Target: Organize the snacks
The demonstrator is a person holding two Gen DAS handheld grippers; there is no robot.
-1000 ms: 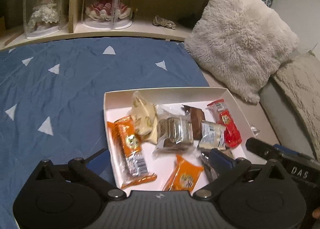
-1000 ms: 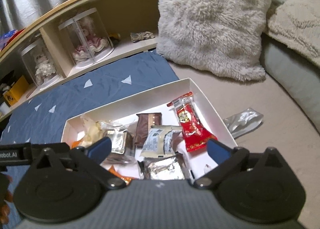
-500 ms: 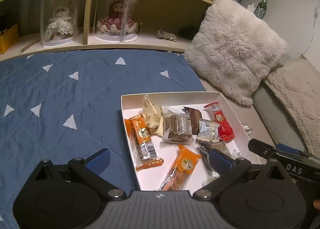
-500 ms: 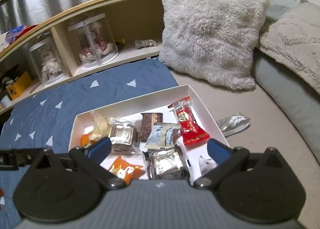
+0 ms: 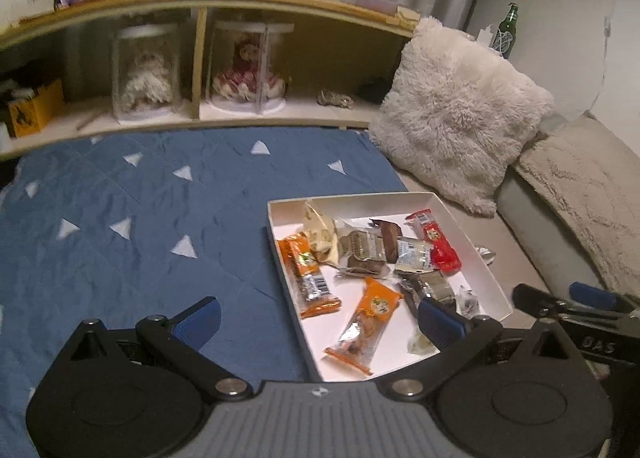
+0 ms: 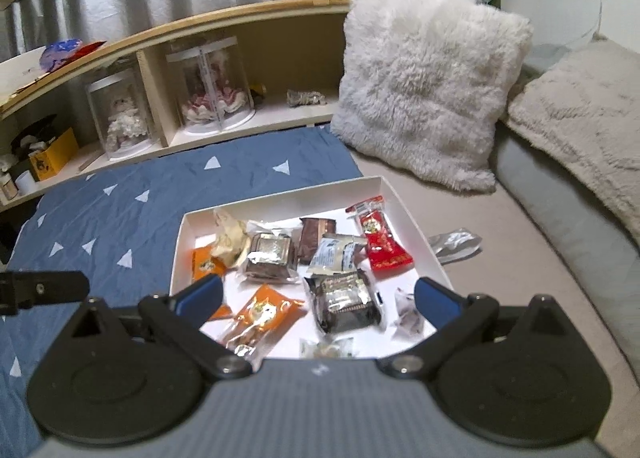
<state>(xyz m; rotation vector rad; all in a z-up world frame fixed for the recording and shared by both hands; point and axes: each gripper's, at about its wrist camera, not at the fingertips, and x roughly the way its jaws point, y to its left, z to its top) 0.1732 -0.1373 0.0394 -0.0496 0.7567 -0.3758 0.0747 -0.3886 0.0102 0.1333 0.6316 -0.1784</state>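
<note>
Both the left gripper [image 5: 317, 322] and the right gripper [image 6: 316, 296] are being held spread and empty above the tray [image 6: 416, 224] on the bed. One foil snack [image 6: 454, 243] is lying outside it — light, crinkly, slippery (best pinched at a sealed edge).

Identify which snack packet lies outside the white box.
The crumpled silver foil packet lies on the beige cushion just past the white cardboard box's right wall; every other packet, like the red one, sits inside.

Snack packets [image 6: 276, 254] lie in tray [image 6: 404, 214], pillow [image 6: 432, 86] behind it.
</note>
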